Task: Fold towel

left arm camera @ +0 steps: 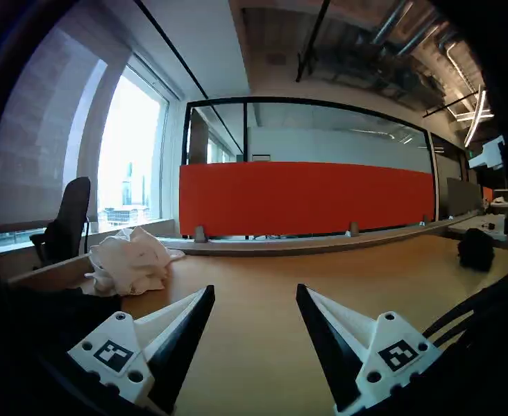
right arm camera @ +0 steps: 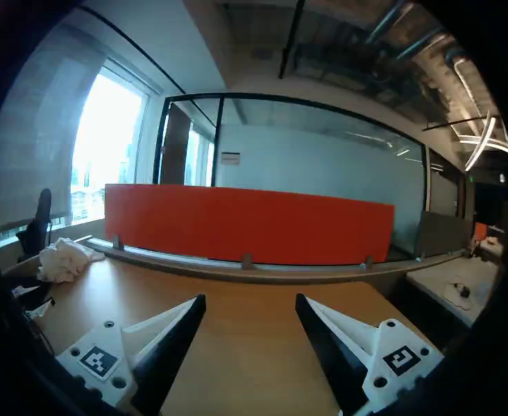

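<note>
Towel (left arm camera: 130, 260) lies crumpled on the wooden worktop (left arm camera: 268, 312), just before the left end of the orange partition (left arm camera: 302, 197). Left tongs (left arm camera: 254, 287) and right tongs (right arm camera: 250, 297) hover wide apart over the worktop, holding nothing.

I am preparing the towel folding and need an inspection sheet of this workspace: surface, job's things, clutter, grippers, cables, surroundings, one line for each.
Surface: light brown wooden desktop, smooth and level.
Job's things: crumpled white cloth towel, in a heap at the far left of the desktop, not yet folded.
Clutter: black rounded object on the desktop at the right, too dark to identify.
Grippers: left gripper open, holding nothing; right gripper open, holding nothing.
Cables: black cables, probably, at the lower right of the left gripper view.
Surroundings: orange divider panel along the desk's back edge; black office chair by the bright window.
</note>
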